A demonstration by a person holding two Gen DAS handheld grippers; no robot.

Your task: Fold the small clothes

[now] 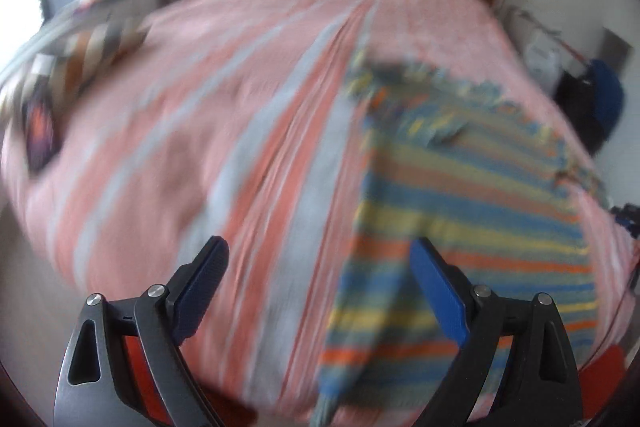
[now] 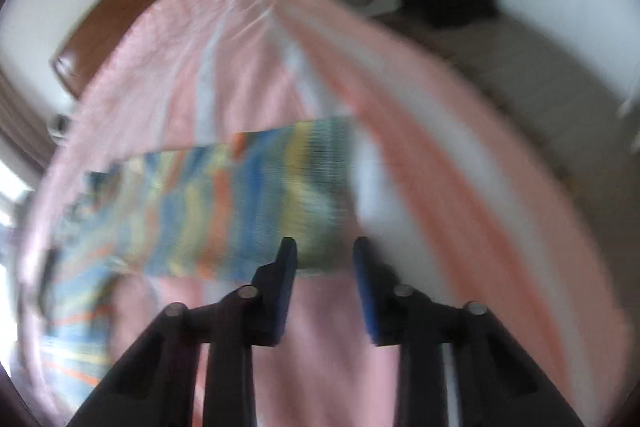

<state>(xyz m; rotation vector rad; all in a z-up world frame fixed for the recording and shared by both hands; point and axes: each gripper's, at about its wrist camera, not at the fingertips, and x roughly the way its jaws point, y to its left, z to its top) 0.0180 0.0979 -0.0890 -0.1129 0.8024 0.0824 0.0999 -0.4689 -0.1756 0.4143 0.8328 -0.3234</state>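
With both claws, left claw point(image 1: 318, 259) and right claw point(image 2: 325, 251), apart and empty, I judged the striped garment point(image 1: 472, 187) light, limp, best pinched at its 6 o'clock corner on the bed point(image 1: 180, 131).

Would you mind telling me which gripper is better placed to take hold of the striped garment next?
Probably the left gripper: its open fingers already straddle the striped garment's edge. The right gripper only points at one end.

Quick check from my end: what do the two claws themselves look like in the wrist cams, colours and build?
The left claw has dark grey metal linkage arms with triangular cutouts, silver round pivot bolts, blue ribbed pads on its fingers, and red parts behind the linkage. The right claw looks the same build: black linkage, silver bolts, blue-padded fingers. Motion blur hides finer markings; no cables or sleeves show.
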